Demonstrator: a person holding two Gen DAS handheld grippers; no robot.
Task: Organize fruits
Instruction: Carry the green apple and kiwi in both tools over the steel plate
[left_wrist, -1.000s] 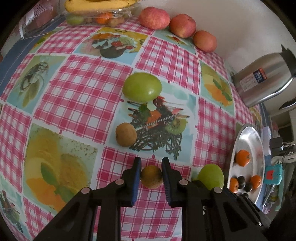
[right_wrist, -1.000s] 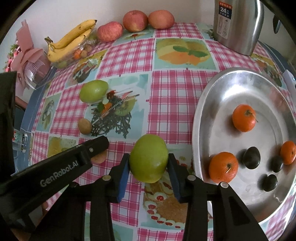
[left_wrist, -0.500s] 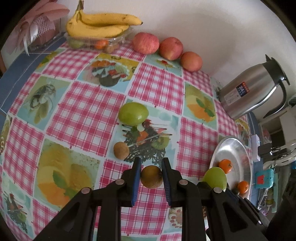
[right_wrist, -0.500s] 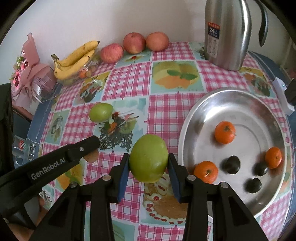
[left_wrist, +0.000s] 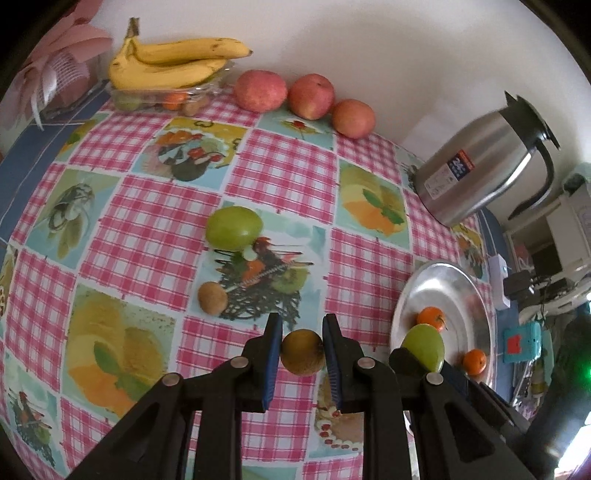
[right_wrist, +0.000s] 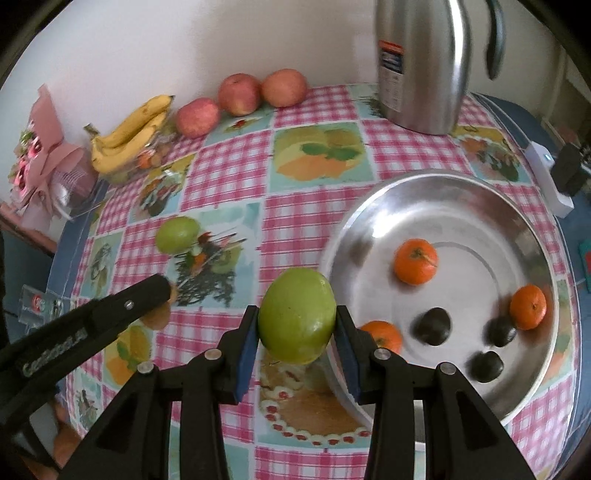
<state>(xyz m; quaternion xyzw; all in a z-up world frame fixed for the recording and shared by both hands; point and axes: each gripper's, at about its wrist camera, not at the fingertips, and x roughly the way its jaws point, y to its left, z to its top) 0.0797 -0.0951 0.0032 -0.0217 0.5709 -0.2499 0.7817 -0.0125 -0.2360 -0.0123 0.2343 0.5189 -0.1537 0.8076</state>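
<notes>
**Hidden, Cropped and Blurred**

In the right wrist view, the green apple (right_wrist: 297, 315) and a blue pad cover the left part of one orange (right_wrist: 384, 334) at 5 o'clock. The kettle (right_wrist: 424, 62) at 1 o'clock is cut by the top edge, its label too blurred to read. The left gripper's tip hides most of a brown fruit (right_wrist: 159, 315) at 9 o'clock. In the left wrist view, fruit inside the clear tray (left_wrist: 166, 98) under the bananas (left_wrist: 173, 66) is too small to name.

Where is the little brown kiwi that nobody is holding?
The loose kiwi lies on the tablecloth in the left wrist view, just below the green apple and up-left of the left gripper.
</notes>
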